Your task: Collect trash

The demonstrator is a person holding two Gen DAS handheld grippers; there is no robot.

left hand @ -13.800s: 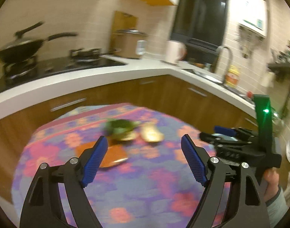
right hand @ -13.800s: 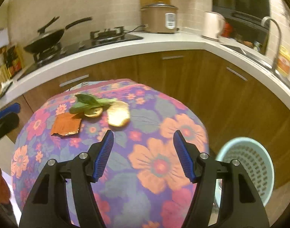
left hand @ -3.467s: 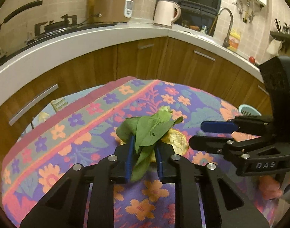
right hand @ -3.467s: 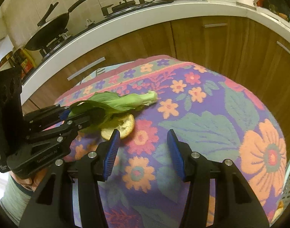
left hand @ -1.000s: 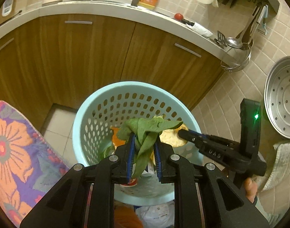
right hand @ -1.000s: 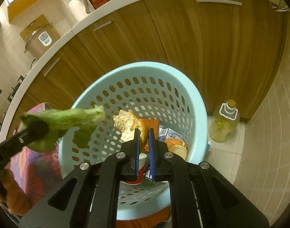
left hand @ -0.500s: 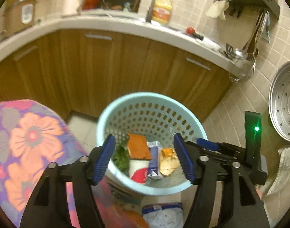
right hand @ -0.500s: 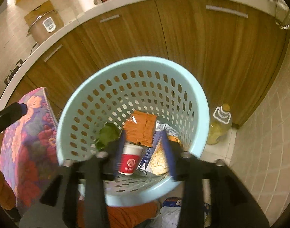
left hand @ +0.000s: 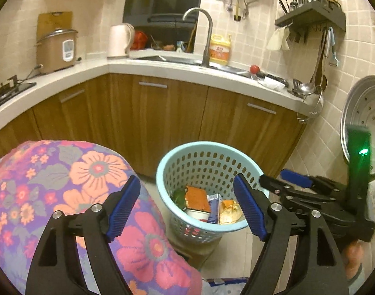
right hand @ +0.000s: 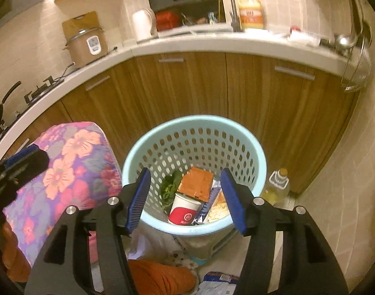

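Observation:
A light blue perforated basket (left hand: pixel 207 147) (right hand: pixel 194 125) stands on the floor by the table. It holds green leaves (right hand: pixel 171 186) (left hand: pixel 178 195), an orange wrapper (right hand: pixel 196 184) (left hand: pixel 197 199), a red paper cup (right hand: pixel 185 211), a carton (left hand: pixel 213 207) and peel (left hand: pixel 230 211) (right hand: pixel 218 210). My left gripper (left hand: pixel 187 206) is open and empty above the basket's near side. My right gripper (right hand: pixel 186 200) is open and empty over the basket; it also shows at the right of the left wrist view (left hand: pixel 295 179).
The table with a floral cloth (left hand: pixel 64 186) (right hand: pixel 72 167) is at the left. Wooden cabinets (left hand: pixel 162 115) and a white counter (left hand: pixel 187 70) curve behind. An oil bottle (right hand: pixel 277 184) stands right of the basket. Bags and an orange cloth (right hand: pixel 160 277) lie on the floor.
Both grippers have pulled back and up from the basket and stay open. A second ago the left held the leaves and the right held peel; both now lie in the basket.

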